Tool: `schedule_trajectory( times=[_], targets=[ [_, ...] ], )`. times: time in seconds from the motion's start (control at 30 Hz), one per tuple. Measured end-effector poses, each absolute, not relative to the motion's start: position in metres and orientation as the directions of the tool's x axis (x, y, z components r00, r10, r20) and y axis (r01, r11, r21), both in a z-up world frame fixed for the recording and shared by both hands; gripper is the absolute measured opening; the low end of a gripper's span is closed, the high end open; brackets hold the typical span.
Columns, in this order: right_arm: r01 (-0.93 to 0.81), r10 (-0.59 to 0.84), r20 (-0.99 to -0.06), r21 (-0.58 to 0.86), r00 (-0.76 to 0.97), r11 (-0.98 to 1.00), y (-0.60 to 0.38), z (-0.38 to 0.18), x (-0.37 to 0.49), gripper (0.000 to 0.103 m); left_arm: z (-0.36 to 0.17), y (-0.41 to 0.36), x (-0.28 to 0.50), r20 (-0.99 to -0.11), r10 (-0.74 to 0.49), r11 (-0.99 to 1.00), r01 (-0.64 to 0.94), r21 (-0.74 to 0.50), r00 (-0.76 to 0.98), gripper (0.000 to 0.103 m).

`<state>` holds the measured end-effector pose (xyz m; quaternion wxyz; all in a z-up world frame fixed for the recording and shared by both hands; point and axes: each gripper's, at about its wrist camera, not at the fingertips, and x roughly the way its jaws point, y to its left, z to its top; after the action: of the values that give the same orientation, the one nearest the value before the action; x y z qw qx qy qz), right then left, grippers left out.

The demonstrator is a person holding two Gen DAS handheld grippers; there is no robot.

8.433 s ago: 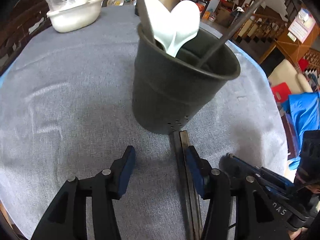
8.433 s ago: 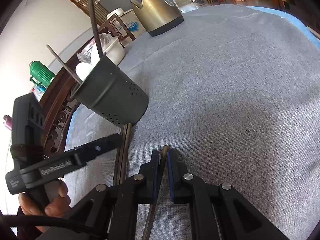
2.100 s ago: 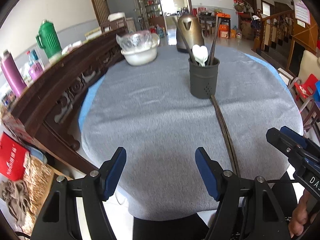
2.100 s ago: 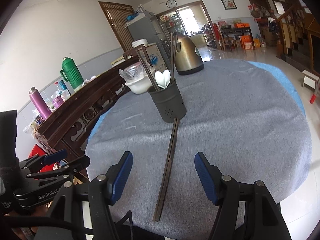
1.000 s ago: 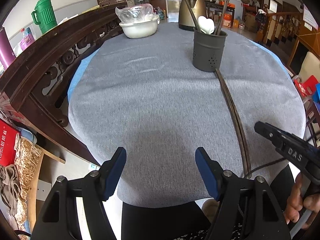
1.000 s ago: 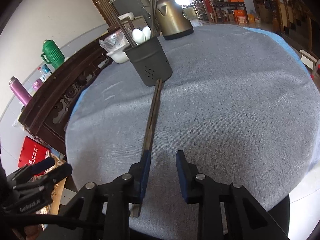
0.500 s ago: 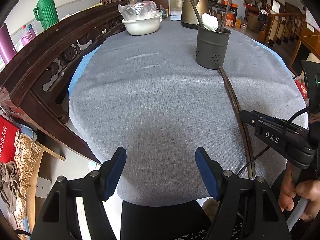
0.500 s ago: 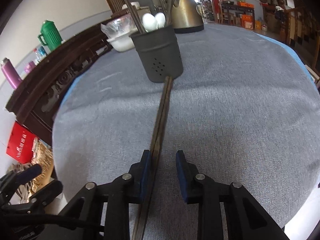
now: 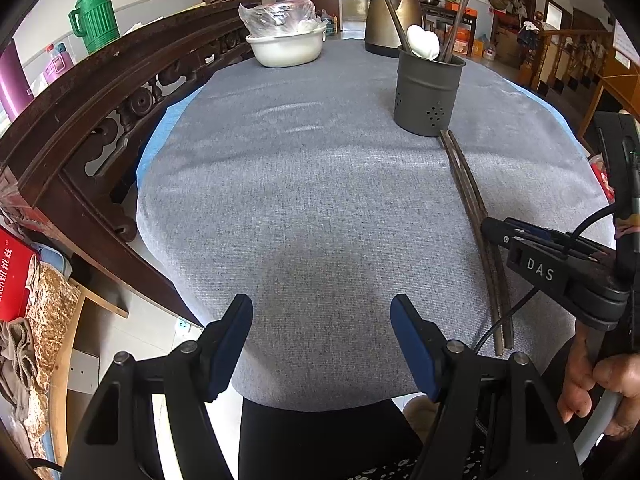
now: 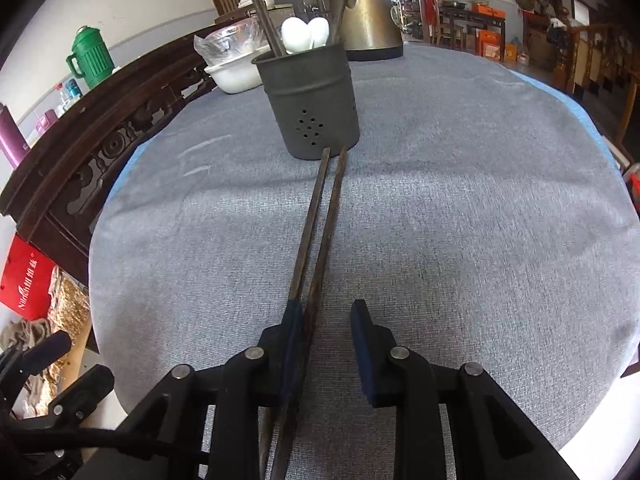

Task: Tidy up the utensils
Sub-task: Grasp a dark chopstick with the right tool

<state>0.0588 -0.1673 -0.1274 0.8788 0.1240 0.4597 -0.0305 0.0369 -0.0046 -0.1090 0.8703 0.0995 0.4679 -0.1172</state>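
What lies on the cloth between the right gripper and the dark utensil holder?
In the right wrist view, two long dark chopsticks run from the right gripper to the utensil holder.

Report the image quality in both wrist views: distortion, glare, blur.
Left wrist view: strong fisheye bending, the chopsticks look bowed, dark vignette at the corners, focus sharp. Right wrist view: same warping, window glare washes out the kettle, and the tablecloth softens slightly toward the right edge.
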Motion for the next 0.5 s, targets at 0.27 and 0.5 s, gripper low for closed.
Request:
schedule_trajectory(
  times=[0.27, 0.5],
  targets=[
    [0.223, 0.039, -0.825, 0.198, 0.564, 0.955, -0.182, -0.127, 0.052, 0.018, -0.108, -0.002, 0.037, -0.836, -0.11, 0.956, 0.288, 0.059, 0.537, 0.072],
    [0.222, 0.043, -0.83, 0.199, 0.557, 0.954, -0.19, -0.126, 0.04, 0.017, -0.108, -0.001, 0.036, -0.835, -0.113, 0.956, 0.288, 0.057, 0.539, 0.072]
  ],
)
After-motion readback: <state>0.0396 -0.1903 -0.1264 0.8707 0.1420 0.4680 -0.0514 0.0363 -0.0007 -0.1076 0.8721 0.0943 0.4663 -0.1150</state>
